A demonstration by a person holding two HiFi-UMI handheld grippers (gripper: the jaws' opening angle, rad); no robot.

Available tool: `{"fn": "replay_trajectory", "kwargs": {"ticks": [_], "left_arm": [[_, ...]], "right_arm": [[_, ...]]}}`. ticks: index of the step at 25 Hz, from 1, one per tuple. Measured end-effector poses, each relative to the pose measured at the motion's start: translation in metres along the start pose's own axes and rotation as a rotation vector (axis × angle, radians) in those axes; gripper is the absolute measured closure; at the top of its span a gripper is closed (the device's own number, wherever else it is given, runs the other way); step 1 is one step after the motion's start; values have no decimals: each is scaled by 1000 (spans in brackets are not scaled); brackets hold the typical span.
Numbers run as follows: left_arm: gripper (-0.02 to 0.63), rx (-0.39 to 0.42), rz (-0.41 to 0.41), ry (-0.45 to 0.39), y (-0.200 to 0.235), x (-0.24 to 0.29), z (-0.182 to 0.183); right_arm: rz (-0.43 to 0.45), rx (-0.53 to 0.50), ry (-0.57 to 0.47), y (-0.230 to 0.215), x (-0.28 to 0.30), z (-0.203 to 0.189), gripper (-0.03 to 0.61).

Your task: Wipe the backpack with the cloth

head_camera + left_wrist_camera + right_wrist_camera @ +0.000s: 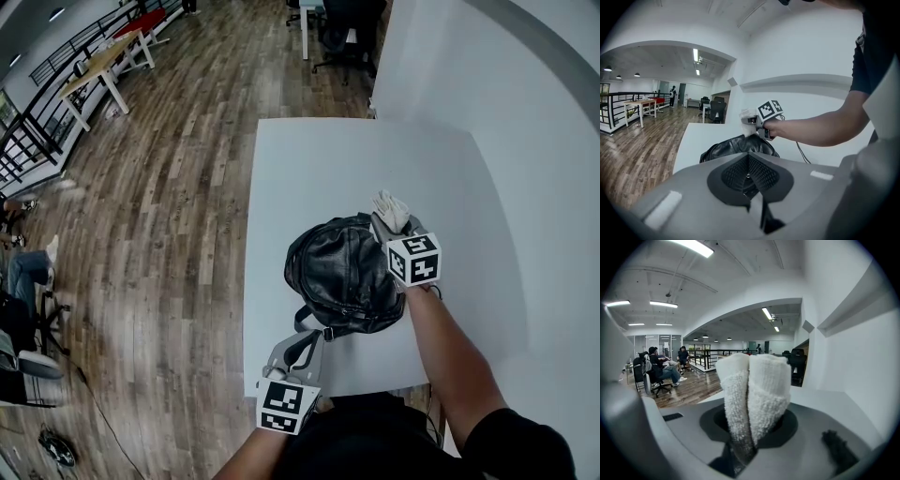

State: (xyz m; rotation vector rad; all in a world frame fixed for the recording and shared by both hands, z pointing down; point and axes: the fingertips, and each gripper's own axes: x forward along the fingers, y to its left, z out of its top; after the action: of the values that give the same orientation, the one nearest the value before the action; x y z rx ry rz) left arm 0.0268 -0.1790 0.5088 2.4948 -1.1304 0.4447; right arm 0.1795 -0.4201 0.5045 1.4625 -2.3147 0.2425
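Note:
A black leather backpack (342, 272) lies on the white table (309, 169). My right gripper (386, 227) is at the backpack's far right edge, shut on a folded white terry cloth (391, 210). In the right gripper view the cloth (752, 390) stands up out of the shut jaws and fills the middle. My left gripper (304, 343) is at the table's near edge, shut on the backpack's strap (312, 325). In the left gripper view the backpack (738, 146) lies beyond the shut jaws, with the right gripper and the cloth (749, 116) over its top.
A white wall (487, 84) runs close along the table's right side. A thin cable (437, 292) lies on the table near the right forearm. Wooden floor (169, 206) drops off at the left, with seated people (23, 272) and desks far away.

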Motion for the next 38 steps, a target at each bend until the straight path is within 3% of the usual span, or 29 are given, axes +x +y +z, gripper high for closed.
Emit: {"fn": "replay_trajectory", "kwargs": {"ticks": [28, 38], "left_arm": [[607, 41, -46, -8, -14, 8, 9], [607, 20, -33, -3, -14, 4, 5]], "right_arm": [[-146, 19, -51, -59, -62, 5, 486], [-132, 33, -89, -49, -75, 13, 486]]}}
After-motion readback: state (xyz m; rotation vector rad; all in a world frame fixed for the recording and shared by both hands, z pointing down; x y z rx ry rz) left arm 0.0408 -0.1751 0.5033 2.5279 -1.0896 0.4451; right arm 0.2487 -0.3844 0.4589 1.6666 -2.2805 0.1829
